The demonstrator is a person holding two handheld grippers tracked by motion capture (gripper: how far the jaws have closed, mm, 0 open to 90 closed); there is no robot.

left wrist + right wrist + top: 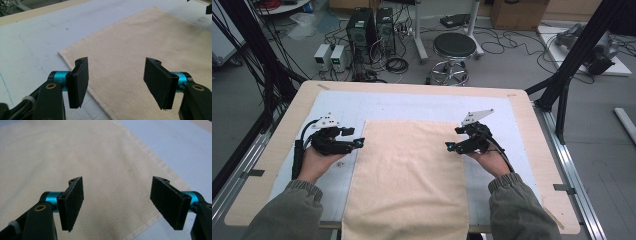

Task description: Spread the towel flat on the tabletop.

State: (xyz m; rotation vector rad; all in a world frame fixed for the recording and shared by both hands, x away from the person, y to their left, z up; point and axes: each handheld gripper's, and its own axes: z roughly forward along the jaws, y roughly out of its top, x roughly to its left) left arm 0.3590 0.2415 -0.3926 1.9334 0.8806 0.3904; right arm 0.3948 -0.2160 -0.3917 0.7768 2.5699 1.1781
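A cream towel (409, 175) lies flat on a pale blue mat, its near end hanging over the table's front edge. My left gripper (360, 143) hovers at the towel's left edge near the far corner, jaws wide open and empty. In the left gripper view the gripper (120, 85) stands above the towel (150, 47) hem, with the far left corner just ahead. My right gripper (449, 146) is at the towel's right edge, also open. From the right gripper view the gripper (122, 205) spans the towel (75, 152) right hem, nothing between its pads.
The wooden table (282, 135) carries the blue mat (342, 107) under the towel. Bare mat lies left, right and beyond the towel. Behind the table stand a stool (454, 47), computer towers (362, 27) and loose cables on the floor. Black frame posts (574, 55) rise at the right.
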